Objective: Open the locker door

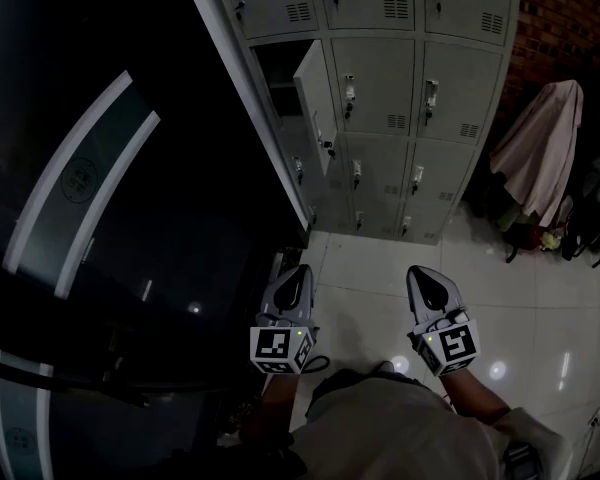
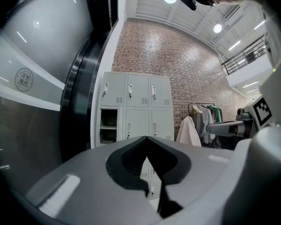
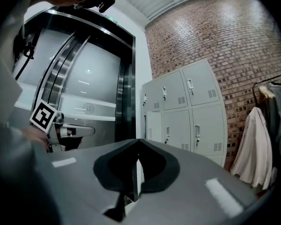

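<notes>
A grey bank of lockers (image 1: 400, 88) stands ahead against a brick wall. One door (image 1: 315, 93) in its left column hangs open, and a dark compartment (image 1: 280, 88) shows behind it. The open compartment (image 2: 108, 124) also shows in the left gripper view, and the lockers (image 3: 187, 111) show in the right gripper view. My left gripper (image 1: 302, 270) and right gripper (image 1: 420, 271) are held low over the tiled floor, well short of the lockers. Both point toward them. Each is shut with its jaws meeting at the tip and nothing between them.
A dark curved glass wall (image 1: 100, 198) with pale stripes fills the left side. A pale coat (image 1: 540, 148) hangs on a clothes rack at the right, with dark garments beside it. White floor tiles (image 1: 370, 268) lie between me and the lockers.
</notes>
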